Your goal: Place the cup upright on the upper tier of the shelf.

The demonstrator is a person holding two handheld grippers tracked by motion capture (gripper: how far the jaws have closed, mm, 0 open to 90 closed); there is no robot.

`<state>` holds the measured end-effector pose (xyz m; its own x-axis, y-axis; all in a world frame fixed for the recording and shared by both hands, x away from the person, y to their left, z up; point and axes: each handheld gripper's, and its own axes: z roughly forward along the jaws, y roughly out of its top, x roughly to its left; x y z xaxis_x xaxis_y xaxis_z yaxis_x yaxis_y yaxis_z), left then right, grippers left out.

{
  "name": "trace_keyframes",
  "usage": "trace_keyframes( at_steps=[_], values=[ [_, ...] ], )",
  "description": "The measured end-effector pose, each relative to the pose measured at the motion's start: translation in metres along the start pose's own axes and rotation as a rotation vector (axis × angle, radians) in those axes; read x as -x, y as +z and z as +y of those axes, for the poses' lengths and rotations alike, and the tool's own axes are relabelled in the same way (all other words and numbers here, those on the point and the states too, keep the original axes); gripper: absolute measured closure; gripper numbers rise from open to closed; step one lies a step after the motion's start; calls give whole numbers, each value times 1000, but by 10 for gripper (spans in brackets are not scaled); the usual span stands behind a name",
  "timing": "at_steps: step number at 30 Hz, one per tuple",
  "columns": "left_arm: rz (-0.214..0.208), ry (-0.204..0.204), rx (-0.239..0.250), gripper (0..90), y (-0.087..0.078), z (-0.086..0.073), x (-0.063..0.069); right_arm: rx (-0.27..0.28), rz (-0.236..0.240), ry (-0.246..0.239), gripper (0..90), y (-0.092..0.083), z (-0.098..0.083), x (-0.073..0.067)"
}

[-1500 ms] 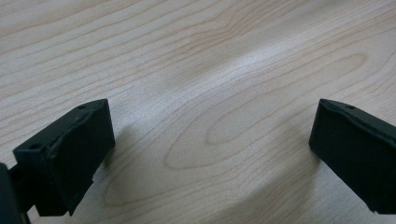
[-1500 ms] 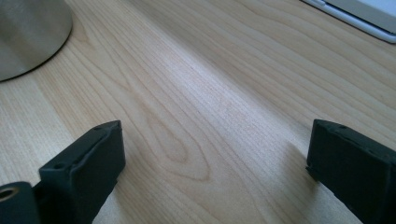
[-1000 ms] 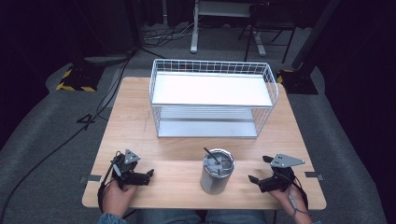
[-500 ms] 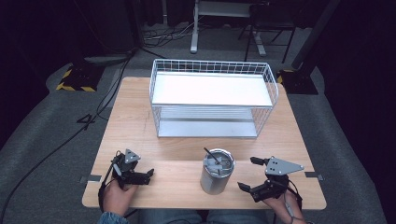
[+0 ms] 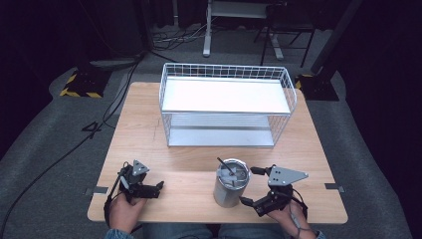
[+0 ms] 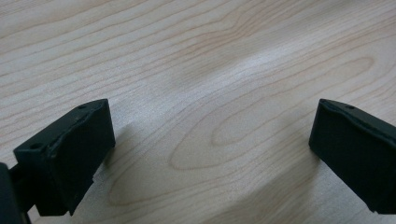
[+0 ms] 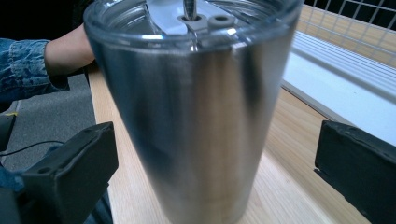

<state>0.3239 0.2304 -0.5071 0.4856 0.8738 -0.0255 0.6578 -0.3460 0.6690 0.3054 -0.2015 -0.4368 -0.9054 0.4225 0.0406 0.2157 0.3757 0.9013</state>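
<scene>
A stainless steel tumbler with a clear lid and a straw stands upright near the table's front edge. In the right gripper view the tumbler rises close up between the two black jaws. My right gripper is open just to its right, jaws reaching around its side; I cannot tell whether they touch it. The same gripper has a wide gap either side of the steel wall. My left gripper rests at the front left, open, and that gripper has only bare wood between its jaws.
A white wire rack with two shelves stands at the back middle of the wooden table. A person's hand and denim sleeve show beyond the tumbler. Dark floor with cables surrounds the table.
My right gripper has moved left and forward to the tumbler, so its jaws now flank it. The left gripper and the tumbler have stayed in place.
</scene>
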Motion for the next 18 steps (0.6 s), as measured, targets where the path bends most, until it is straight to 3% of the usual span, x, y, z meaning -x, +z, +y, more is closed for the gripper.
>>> trace_keyframes(
  at_steps=[12, 18],
  values=[
    [-1, 1, 0, 6, 0, 0, 0, 5, 52, -14, 0, 34, 8, -2],
    [-1, 1, 0, 5, 0, 0, 0, 10, 52, -19, 0, 46, 6, -3]
  ],
)
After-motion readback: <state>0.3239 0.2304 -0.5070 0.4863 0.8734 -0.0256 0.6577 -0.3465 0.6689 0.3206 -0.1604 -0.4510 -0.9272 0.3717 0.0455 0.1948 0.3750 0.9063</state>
